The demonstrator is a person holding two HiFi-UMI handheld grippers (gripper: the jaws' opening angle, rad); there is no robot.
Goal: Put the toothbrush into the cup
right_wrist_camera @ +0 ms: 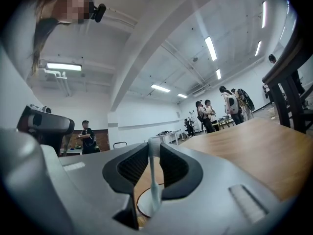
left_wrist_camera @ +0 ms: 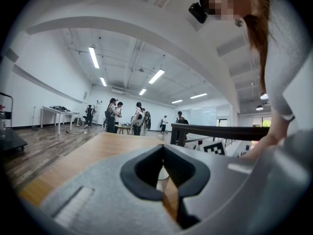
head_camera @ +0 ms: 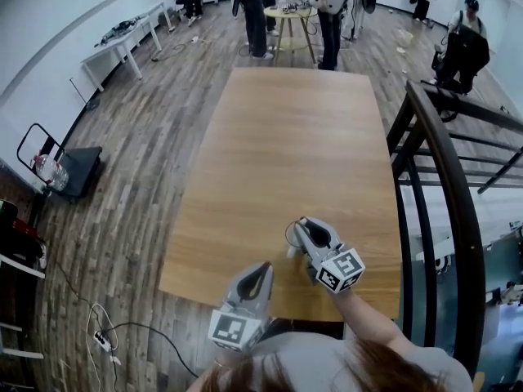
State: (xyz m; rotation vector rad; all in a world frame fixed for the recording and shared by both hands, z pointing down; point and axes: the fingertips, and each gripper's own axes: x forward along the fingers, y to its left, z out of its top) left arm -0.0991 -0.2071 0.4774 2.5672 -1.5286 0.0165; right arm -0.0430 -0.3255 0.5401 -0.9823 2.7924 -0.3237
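My right gripper (head_camera: 302, 225) (right_wrist_camera: 154, 148) is shut on a pale toothbrush (right_wrist_camera: 153, 173), which stands upright between the pads. The toothbrush's lower end reaches down inside the rim of a cup (right_wrist_camera: 143, 205) just below the jaws. In the head view the cup (head_camera: 291, 248) stands on the wooden table (head_camera: 286, 145) near its front edge, right under that gripper's tips. My left gripper (head_camera: 263, 268) (left_wrist_camera: 163, 148) hovers at the table's front edge, a little left of the cup, with its jaw tips together and nothing held. Through its jaws I see the cup (left_wrist_camera: 163, 173).
A black metal railing (head_camera: 433, 178) runs along the table's right side. Several people stand round a small round table (head_camera: 292, 13) at the far end. A white table (head_camera: 122, 43) lines the left wall, a black cart (head_camera: 69, 170) stands left, and cables (head_camera: 106, 333) lie on the floor.
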